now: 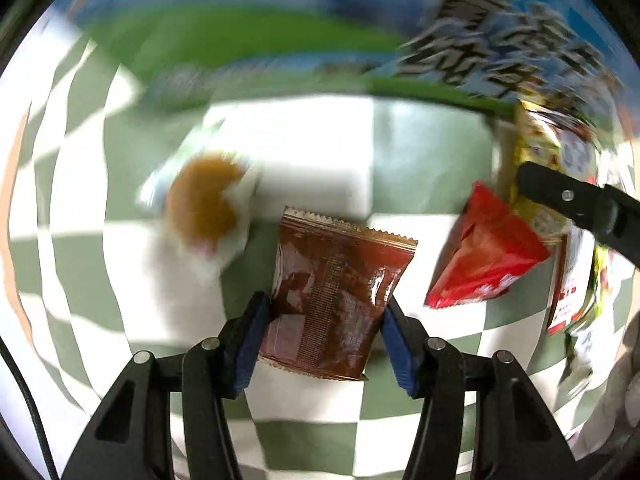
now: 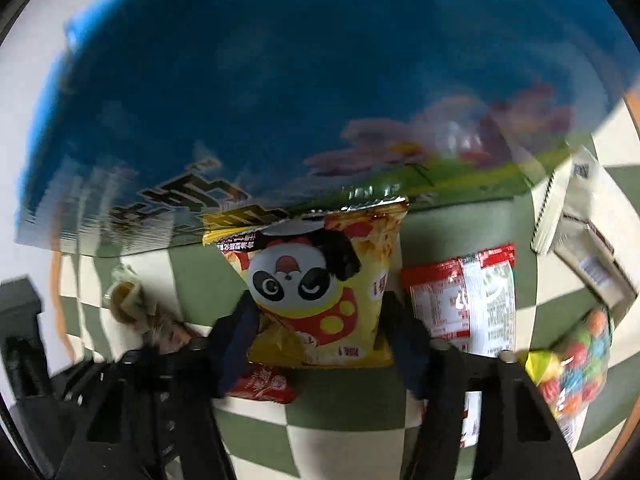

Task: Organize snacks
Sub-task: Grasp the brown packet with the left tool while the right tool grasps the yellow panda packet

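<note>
the left gripper (image 1: 326, 312) is pointing straight down over the checked cloth (image 1: 132, 264), and its blue pads (image 1: 250, 344) are pressing in on both sides of the brown packet (image 1: 340, 300), so it is holding that packet across its short width. the packet's long axis is running away from the tongs, up the left wrist view, its crimped top edge toward the blue and green box (image 1: 240, 40). the right gripper (image 2: 316, 328) is likewise closing on the yellow panda bag (image 2: 320, 292), pads at the bag's two side edges, though blur is making the contact itself hard to confirm. this bag is also lying lengthwise away from the tongs, its top seam touching or just short of the box (image 2: 280, 100). each hand is therefore nearest its own packet. room is looking tighter on the right: a red and white sachet (image 2: 468, 300) is lying just beside the panda bag, a small red packet (image 2: 264, 386) is peeking out beneath it, and a bag of coloured sweets (image 2: 580, 364) is sitting near the edge. on the left, a red pouch (image 1: 484, 256) and a blurred round pastry (image 1: 208, 200) are flanking the brown packet with open cloth between, so lifting straight up is probably the cleanest way out.
</note>
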Motion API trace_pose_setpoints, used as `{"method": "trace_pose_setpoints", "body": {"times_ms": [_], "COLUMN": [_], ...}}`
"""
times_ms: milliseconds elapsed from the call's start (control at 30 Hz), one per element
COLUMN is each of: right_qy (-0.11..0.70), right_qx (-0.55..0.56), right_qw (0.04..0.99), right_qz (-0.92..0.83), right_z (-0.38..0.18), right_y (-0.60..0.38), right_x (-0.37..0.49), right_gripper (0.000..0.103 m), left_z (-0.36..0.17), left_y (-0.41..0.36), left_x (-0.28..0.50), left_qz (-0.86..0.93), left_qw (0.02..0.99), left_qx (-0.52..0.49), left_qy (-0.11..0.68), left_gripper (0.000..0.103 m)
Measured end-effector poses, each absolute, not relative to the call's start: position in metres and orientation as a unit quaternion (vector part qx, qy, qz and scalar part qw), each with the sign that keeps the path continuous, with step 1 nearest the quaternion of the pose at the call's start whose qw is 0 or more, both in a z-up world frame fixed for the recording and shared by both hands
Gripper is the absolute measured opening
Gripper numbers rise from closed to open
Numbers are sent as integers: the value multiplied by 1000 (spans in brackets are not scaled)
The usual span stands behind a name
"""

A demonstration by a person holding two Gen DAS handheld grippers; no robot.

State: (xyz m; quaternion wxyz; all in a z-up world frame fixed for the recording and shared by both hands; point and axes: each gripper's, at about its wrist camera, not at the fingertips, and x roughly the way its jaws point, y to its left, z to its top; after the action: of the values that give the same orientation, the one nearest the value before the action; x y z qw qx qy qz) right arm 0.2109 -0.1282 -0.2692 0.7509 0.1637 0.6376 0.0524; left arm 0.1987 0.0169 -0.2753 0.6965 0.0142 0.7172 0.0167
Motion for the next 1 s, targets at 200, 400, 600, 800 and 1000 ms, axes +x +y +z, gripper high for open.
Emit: {"method": "trace_pose_setpoints", "body": {"times_ms": [200,400,600,800,1000], "right_qy": [668,720,767,757,745], "right_qx": [166,154,148,210,156], "right_qw": [723,669,616,615,647], "right_qz": [66,96,101,72,48], "right_z": [-257,-254,-285,-302,-294], "right_y": [-139,-151,-145,-146,-139], "right_x": [198,150,107,102,92], "right_gripper": [50,50,52,76,77], "left_z": [-283,-290,-309,-308,-310], "left_y": [39,52,50,35,38], "left_x": [165,139,131,136,140], "left_qz": [35,28,-2,-34,-32], "left_qw": [680,668,652,638,638], "left_qx": [-60,-86,-78,-50,-48], "left_qy": [730,739,754,768,768], "left_gripper": [53,53,62,65,65]}}
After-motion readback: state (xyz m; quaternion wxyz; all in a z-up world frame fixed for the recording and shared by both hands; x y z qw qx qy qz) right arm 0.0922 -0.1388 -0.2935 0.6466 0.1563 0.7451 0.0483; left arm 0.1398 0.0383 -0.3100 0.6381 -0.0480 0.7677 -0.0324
